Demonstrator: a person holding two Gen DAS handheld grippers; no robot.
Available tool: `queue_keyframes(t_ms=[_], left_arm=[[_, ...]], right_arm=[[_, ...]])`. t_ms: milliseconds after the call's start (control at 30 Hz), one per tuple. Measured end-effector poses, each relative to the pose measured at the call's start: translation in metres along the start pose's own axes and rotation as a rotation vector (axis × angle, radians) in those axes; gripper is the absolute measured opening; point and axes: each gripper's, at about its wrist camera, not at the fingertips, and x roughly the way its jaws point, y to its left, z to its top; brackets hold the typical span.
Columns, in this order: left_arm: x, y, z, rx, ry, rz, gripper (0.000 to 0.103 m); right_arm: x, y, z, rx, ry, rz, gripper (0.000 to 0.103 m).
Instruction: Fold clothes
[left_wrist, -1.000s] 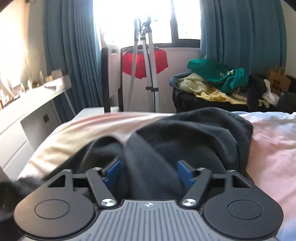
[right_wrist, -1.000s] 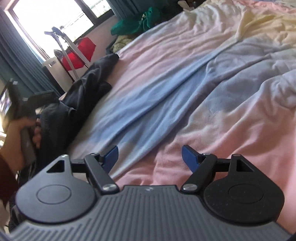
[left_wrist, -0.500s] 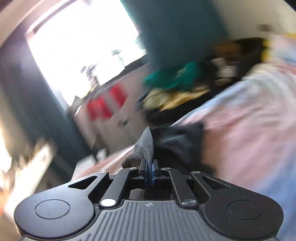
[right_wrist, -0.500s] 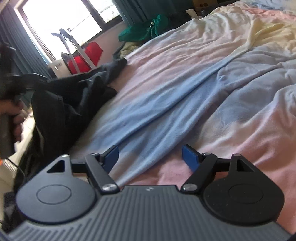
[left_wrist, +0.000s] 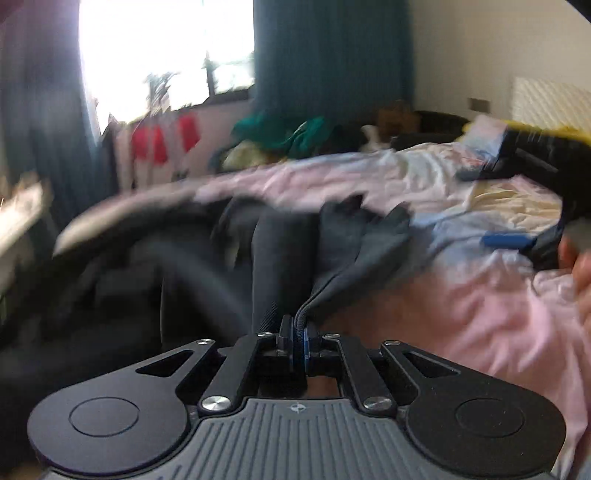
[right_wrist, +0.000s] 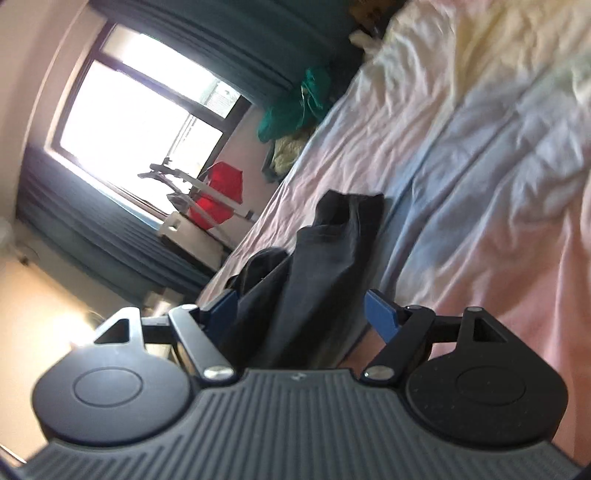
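Observation:
A dark grey garment (left_wrist: 280, 251) lies stretched over the pastel bedsheet (left_wrist: 480, 314). My left gripper (left_wrist: 298, 338) is shut on a thick hem of this garment, which runs away from the jaws toward the bed's middle. In the right wrist view, tilted sideways, the same dark garment (right_wrist: 314, 280) passes between the blue fingers (right_wrist: 378, 312) of my right gripper (right_wrist: 301, 308), which stands open around the cloth. The right gripper (left_wrist: 517, 240) also shows at the right edge of the left wrist view, held by a hand (left_wrist: 576, 258).
A pile of green and yellow clothes (left_wrist: 288, 136) sits beyond the bed's far edge. A red item on a stand (right_wrist: 218, 197) is by the window. Dark teal curtains (left_wrist: 332, 55) hang behind. A white desk (left_wrist: 22, 210) is at the left.
The left gripper closed on the garment's hem and pulled it across the bed. The right gripper swung over, tilted sideways, and now has the garment between its open fingers.

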Motion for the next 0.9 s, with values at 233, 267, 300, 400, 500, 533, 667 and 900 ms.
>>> queue_keyframes(t_ms=[233,267,300,400,500,533,667,900], left_arm=[[-0.003,0.039,-0.009,-0.214,-0.050,-0.057,0.006],[-0.003,0.045,-0.009,-0.243,-0.054,-0.067,0.006],[-0.003,0.051,-0.009,-0.273,-0.058,-0.077,0.006],[0.001,0.063,-0.014,-0.316,-0.047,-0.107,0.006],[0.005,0.070,-0.018,-0.343,-0.024,-0.135,0.006],[0.005,0.070,-0.018,-0.342,-0.032,-0.152,0.006],[0.005,0.073,-0.019,-0.337,-0.064,-0.218,0.007],[0.002,0.063,-0.017,-0.314,-0.131,-0.397,0.020]], right_arm=[[0.034,-0.005,0.005,0.099,0.143,0.004,0.072],[0.043,-0.003,0.005,0.103,0.167,0.002,0.072],[0.051,-0.002,0.006,0.108,0.191,0.000,0.072],[0.085,0.001,0.013,0.095,0.222,-0.036,0.072],[0.102,0.005,0.020,0.047,0.178,-0.077,0.069],[0.104,0.006,0.022,0.031,0.149,-0.082,0.058],[0.109,0.012,0.030,-0.034,0.036,-0.102,0.007],[0.113,0.024,0.046,-0.167,-0.172,-0.147,0.006]])
